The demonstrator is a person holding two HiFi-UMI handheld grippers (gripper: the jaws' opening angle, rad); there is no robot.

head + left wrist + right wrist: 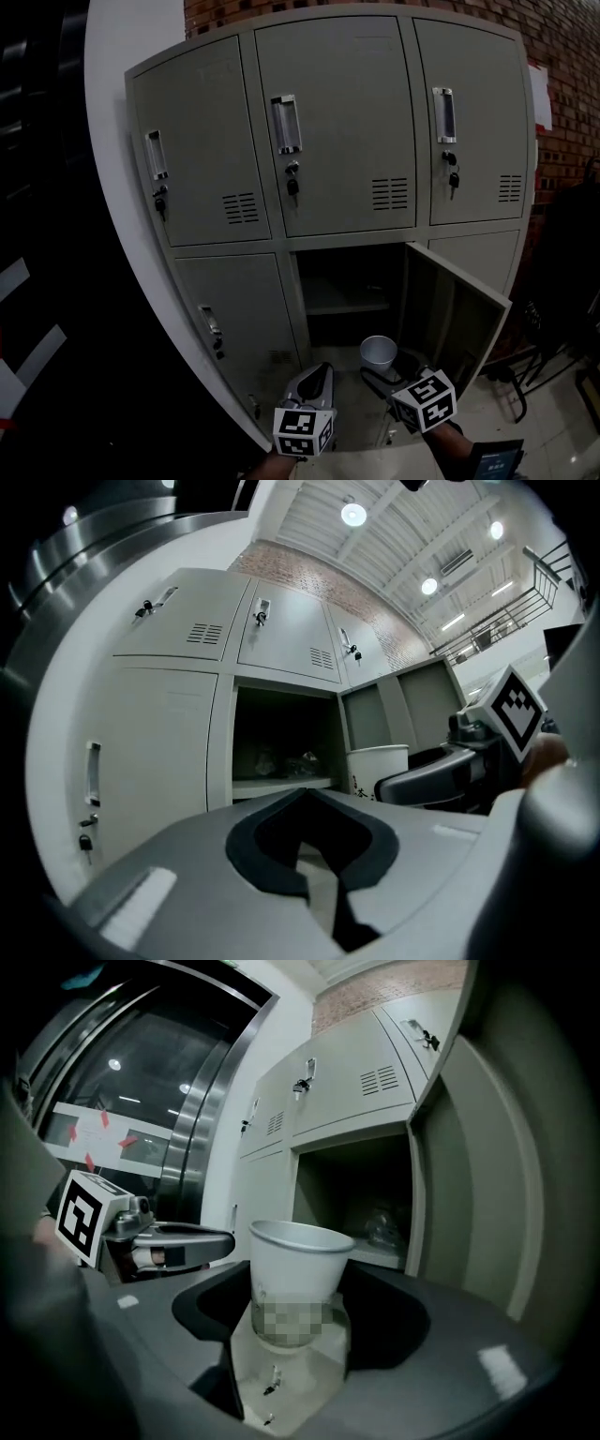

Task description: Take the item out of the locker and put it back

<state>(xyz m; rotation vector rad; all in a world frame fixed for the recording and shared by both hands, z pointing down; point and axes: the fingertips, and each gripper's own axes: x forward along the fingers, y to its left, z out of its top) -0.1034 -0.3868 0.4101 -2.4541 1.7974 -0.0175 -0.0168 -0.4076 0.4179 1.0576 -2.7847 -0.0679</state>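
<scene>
A white paper cup (pixel 378 352) stands upright between the jaws of my right gripper (pixel 382 373), which is shut on it just in front of the open lower middle locker (pixel 345 286). In the right gripper view the cup (pixel 296 1258) fills the gap of the right gripper (pixel 298 1290), with both dark pads against its sides. My left gripper (pixel 324 369) hovers beside it on the left, jaws shut and nothing in them; its tips meet in its own view (pixel 305 795). The cup (pixel 378 766) shows there at the right.
The locker door (pixel 452 317) is swung out to the right. A shelf (pixel 349 307) inside carries some crumpled clear plastic (pixel 381 1226). Keys hang in the upper doors (pixel 292 184). A dark steel and glass column (pixel 47 234) stands left; cables and a chair (pixel 553 347) stand right.
</scene>
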